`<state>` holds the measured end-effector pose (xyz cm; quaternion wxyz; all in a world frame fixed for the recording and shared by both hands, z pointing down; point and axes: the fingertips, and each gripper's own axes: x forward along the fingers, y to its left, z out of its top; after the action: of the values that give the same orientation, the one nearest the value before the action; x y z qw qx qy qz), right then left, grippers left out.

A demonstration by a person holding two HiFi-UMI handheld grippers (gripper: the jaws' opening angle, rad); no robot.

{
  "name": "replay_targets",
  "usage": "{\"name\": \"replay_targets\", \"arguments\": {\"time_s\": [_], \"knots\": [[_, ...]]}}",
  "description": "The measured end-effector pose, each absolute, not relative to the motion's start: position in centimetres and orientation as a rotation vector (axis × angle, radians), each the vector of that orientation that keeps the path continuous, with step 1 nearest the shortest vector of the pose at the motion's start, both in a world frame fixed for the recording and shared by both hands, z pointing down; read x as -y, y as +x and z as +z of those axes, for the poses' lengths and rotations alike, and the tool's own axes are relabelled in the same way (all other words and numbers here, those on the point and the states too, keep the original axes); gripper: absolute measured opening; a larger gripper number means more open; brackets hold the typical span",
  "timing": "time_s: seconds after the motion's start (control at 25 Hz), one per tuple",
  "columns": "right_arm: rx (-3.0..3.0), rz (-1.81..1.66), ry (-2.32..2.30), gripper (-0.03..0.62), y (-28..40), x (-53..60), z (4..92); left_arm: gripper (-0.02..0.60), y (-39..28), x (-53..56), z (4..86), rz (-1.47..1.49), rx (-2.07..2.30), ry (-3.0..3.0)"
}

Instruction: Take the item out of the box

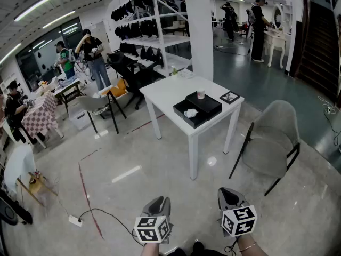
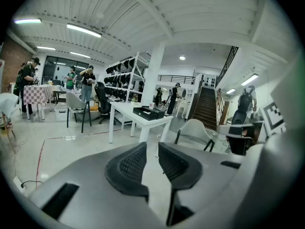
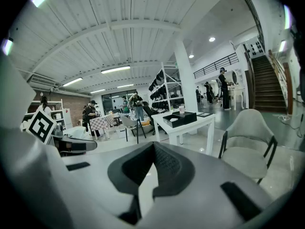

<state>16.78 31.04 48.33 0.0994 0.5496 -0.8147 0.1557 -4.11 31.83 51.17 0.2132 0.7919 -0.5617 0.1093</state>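
An open black box [image 1: 192, 112] lies on the white table [image 1: 170, 92], with its black lid [image 1: 204, 103] against it. A crumpled white item [image 1: 191, 112] rests inside. Both grippers are far from the table, low at the near edge of the head view. My left gripper [image 1: 162, 200] shows a narrow gap between its jaws and holds nothing. My right gripper [image 1: 226, 192] has its jaws touching and is empty. In the left gripper view my left gripper [image 2: 152, 146] faces the distant box [image 2: 148, 112]. In the right gripper view my right gripper [image 3: 153, 144] faces the box [image 3: 180, 119].
A paper cup [image 1: 201, 94] and a small framed card [image 1: 229, 97] stand on the table behind the box. A grey chair [image 1: 272, 137] sits at the table's right. A cable [image 1: 101, 213] runs over the floor at the left. People, shelves and other tables are far behind.
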Motion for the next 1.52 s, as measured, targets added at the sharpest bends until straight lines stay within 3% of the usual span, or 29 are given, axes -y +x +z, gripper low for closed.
{"name": "replay_targets", "arguments": {"time_s": [0.76,1.08,1.52], "knots": [[2.454,0.455,1.615,0.001,17.2,-29.4,48.0,0.077,-3.0,-31.0,50.8,0.290,1.586,2.197],[2.469,0.473,1.560,0.103,17.9,-28.3,48.4,0.077,-2.1,-30.4,51.4,0.293,1.604,2.173],[2.468,0.574,1.472,0.184,15.9,-23.7,50.4,0.077,-3.5,-25.8,52.9,0.319,1.596,2.141]]}}
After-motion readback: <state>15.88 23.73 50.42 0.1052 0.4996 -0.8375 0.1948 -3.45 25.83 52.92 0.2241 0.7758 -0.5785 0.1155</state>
